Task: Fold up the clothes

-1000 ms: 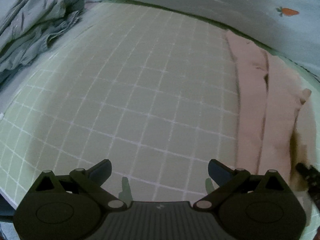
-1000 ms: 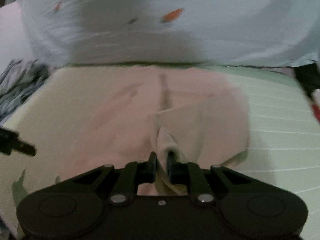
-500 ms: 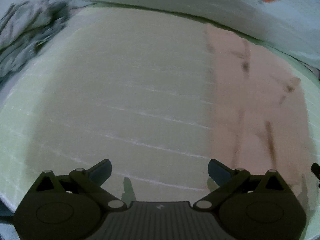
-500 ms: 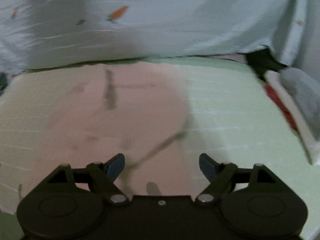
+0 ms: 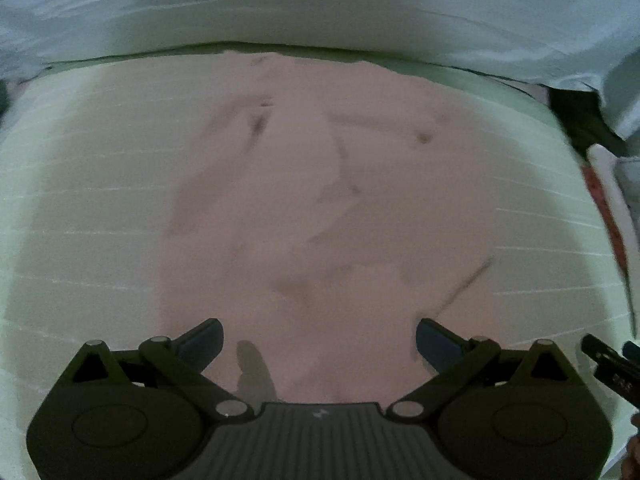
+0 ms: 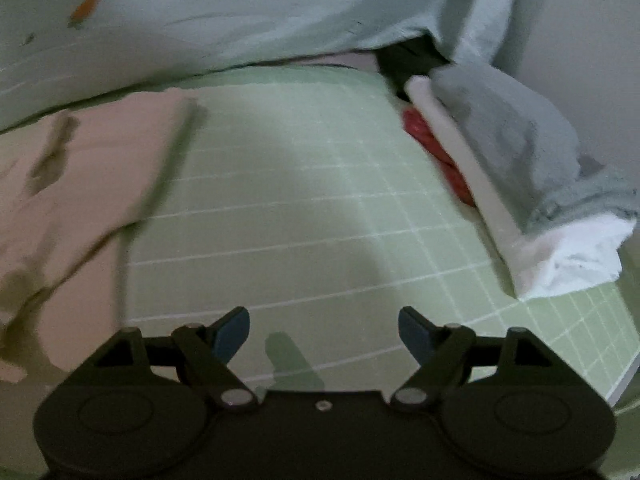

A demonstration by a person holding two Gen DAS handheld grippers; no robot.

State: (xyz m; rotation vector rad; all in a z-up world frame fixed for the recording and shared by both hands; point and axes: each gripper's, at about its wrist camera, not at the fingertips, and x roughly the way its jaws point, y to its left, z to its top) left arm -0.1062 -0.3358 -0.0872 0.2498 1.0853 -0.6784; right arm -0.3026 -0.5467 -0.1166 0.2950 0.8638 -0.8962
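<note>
A pink garment (image 5: 312, 200) lies spread flat on the green gridded mat (image 5: 80, 200), with a few creases. My left gripper (image 5: 318, 344) is open and empty, hovering over the garment's near edge. In the right wrist view the garment (image 6: 80, 168) lies to the left, blurred. My right gripper (image 6: 324, 332) is open and empty over bare mat (image 6: 320, 200), to the right of the garment. Part of the right gripper shows at the lower right of the left wrist view (image 5: 612, 364).
A pale blue sheet with carrot prints (image 6: 240, 20) hangs along the mat's far edge. A stack of folded clothes, grey, white and red (image 6: 500, 152), lies at the mat's right edge. The mat's front right corner (image 6: 624, 372) is near.
My right gripper let go of the pink garment, opened, and swung right over bare mat. My left gripper swung right, from bare mat to over the garment, which now lies flat.
</note>
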